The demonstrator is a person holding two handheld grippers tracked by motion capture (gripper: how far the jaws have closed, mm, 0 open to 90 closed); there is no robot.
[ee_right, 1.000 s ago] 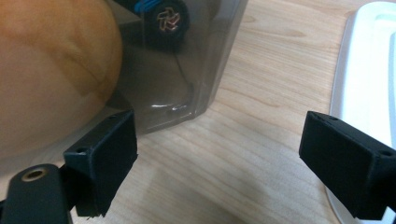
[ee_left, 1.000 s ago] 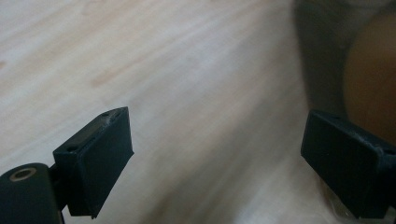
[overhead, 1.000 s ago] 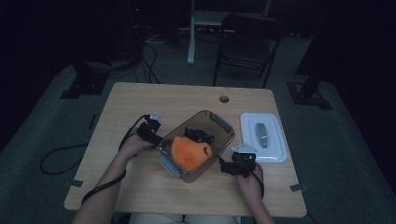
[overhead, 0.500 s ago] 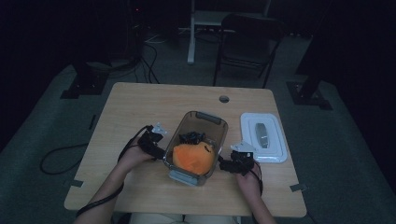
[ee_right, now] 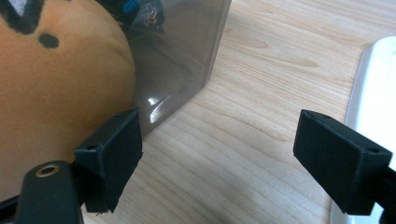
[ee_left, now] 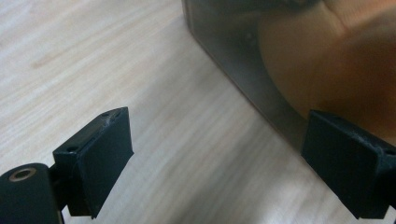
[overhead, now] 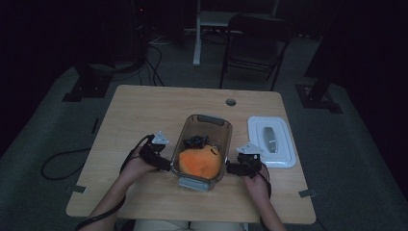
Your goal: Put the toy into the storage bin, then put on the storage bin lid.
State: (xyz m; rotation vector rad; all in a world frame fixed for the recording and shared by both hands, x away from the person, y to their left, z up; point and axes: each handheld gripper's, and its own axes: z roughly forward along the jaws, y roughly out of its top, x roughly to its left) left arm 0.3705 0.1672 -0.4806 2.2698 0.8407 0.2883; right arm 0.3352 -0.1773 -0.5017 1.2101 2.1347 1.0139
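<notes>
One clear plastic container (overhead: 202, 144) sits on the table (overhead: 144, 110), a little toward the near edge and about midway between the left and right edges, its long side running front to back. Inside it there's one orange plush toy (overhead: 199, 162) filling the near half, and a small dark tangle (overhead: 196, 141) of something behind it, too small to make out. Two grippers flank it: the left gripper (overhead: 161, 161) is right up against the container's left wall, jaws spread wide with nothing between them, one jaw just at the wall in the left gripper view (ee_left: 224, 154). The right gripper (overhead: 235, 168) is at the right wall, jaws wide too and nothing gripped, bare wood showing between them in the right gripper view (ee_right: 219, 163); they've just been narrowing a touch. One white lid (overhead: 272, 141) lies flat just beyond, near the right edge. Plenty of bare table along the far edge and over at the left; the right side is tighter, with the lid close by.
</notes>
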